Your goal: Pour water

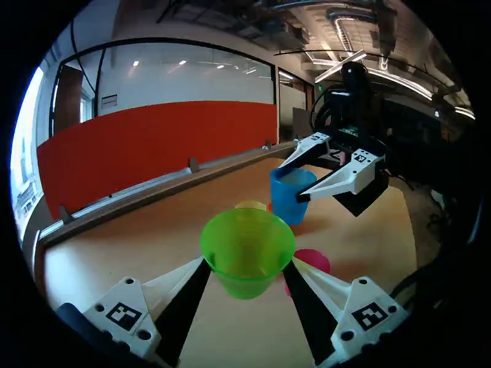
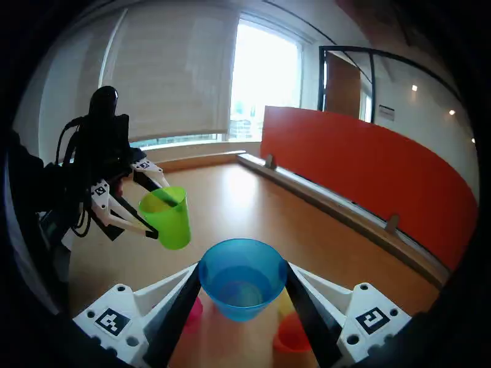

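A translucent green cup (image 1: 248, 250) is held above the wooden table, my left gripper (image 1: 248, 270) shut on its sides. Farther off in the left gripper view, my right gripper (image 1: 293, 183) is shut on a blue cup (image 1: 290, 194). In the right gripper view the blue cup (image 2: 243, 278) sits upright between the white fingers of my right gripper (image 2: 243, 288); whether it holds water I cannot tell. The green cup (image 2: 166, 216) hangs to the left in my left gripper (image 2: 153, 211), tilted slightly.
On the table (image 1: 153, 245) below stand a pink cup (image 1: 313, 260), a yellow cup (image 1: 250, 205) and an orange cup (image 2: 293, 336). A red partition (image 1: 159, 144) with a low rail runs along the table's far edge. A bright window (image 2: 264, 80) lies beyond.
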Tool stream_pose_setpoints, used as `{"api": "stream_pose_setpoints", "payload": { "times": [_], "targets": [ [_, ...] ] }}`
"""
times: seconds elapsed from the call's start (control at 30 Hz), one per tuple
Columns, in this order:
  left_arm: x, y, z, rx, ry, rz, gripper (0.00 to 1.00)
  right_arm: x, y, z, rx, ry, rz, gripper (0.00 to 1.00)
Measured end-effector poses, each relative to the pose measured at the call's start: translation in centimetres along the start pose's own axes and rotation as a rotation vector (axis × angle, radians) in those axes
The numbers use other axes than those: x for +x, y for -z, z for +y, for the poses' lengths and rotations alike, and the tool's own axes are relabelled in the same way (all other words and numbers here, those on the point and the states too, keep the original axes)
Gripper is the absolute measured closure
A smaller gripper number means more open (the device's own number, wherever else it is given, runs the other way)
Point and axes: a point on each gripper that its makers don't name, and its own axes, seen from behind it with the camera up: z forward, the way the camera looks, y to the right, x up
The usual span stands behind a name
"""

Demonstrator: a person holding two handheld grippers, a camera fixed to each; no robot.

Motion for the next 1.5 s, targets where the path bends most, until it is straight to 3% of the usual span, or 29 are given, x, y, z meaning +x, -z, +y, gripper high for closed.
{"api": "stream_pose_setpoints", "payload": {
  "times": [0.4,1.5],
  "targets": [
    [1.7,1.4,0.0,0.024,0.005,0.041,0.19,3.4,1.6,-0.8,-0.021,-0.021,0.114,0.07],
    [4.2,2.9,0.1,0.059,0.002,0.107,0.19,7.4,3.4,-1.5,-0.062,-0.044,0.323,0.07]
  ]
}}
